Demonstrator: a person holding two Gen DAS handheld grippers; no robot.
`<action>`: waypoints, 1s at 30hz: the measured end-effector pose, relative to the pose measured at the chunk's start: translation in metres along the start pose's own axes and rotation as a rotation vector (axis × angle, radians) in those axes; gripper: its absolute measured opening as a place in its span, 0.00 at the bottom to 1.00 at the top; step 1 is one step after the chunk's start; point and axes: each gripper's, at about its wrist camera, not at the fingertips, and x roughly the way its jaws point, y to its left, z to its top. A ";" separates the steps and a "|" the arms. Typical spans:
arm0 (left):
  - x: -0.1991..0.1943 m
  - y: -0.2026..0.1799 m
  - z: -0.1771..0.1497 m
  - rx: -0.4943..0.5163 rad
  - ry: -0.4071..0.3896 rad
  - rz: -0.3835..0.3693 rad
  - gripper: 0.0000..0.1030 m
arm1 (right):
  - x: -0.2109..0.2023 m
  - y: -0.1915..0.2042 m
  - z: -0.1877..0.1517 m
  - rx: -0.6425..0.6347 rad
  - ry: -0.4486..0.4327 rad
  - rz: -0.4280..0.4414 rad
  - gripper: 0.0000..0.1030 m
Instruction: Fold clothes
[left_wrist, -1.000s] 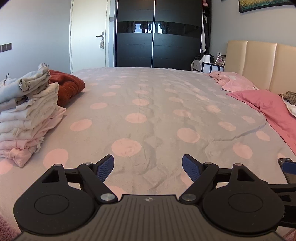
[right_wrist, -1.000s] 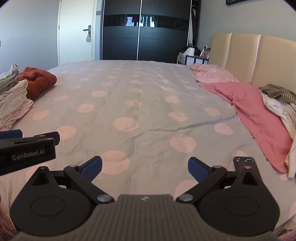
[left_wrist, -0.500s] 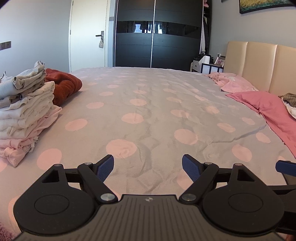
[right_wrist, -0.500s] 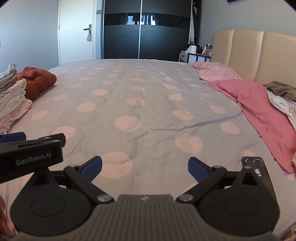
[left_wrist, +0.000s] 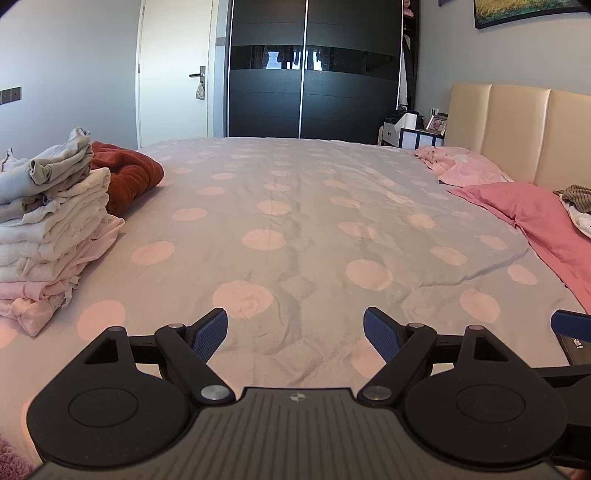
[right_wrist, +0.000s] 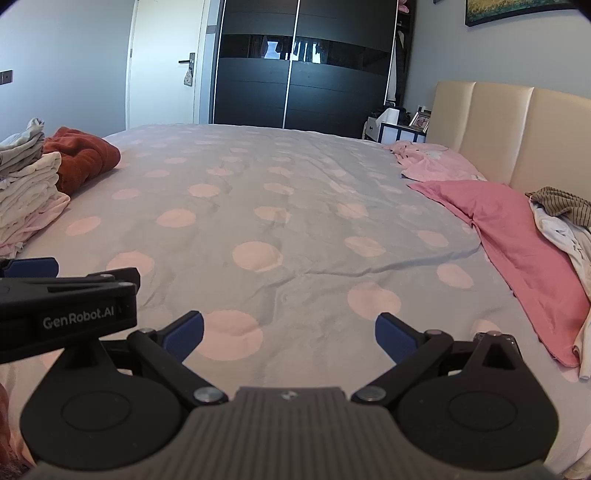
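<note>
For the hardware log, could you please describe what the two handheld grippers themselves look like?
Both match: the left gripper and right gripper have matte black linkage arms with silver pivot screws, round black discs on either side, and a grey ribbed body bearing a small emblem. Their fingertips carry blue ribbed pads. White "GenRobot.AI" lettering marks the left gripper's side. No cables or sleeves show.

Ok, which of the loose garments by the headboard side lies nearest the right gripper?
The white garment at the far right edge, under the striped brown one, overlapping the pink sheet; the pale pink pillow lies farther off.
</note>
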 end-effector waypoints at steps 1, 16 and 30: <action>-0.001 0.000 0.000 -0.001 -0.004 0.004 0.79 | -0.001 -0.001 0.000 0.003 0.000 0.003 0.97; -0.002 0.001 0.000 -0.001 -0.008 0.015 0.79 | -0.003 0.001 0.001 0.009 0.004 -0.004 0.98; -0.003 0.001 0.001 0.006 -0.019 0.009 0.79 | -0.004 0.001 0.001 0.021 0.009 -0.004 0.98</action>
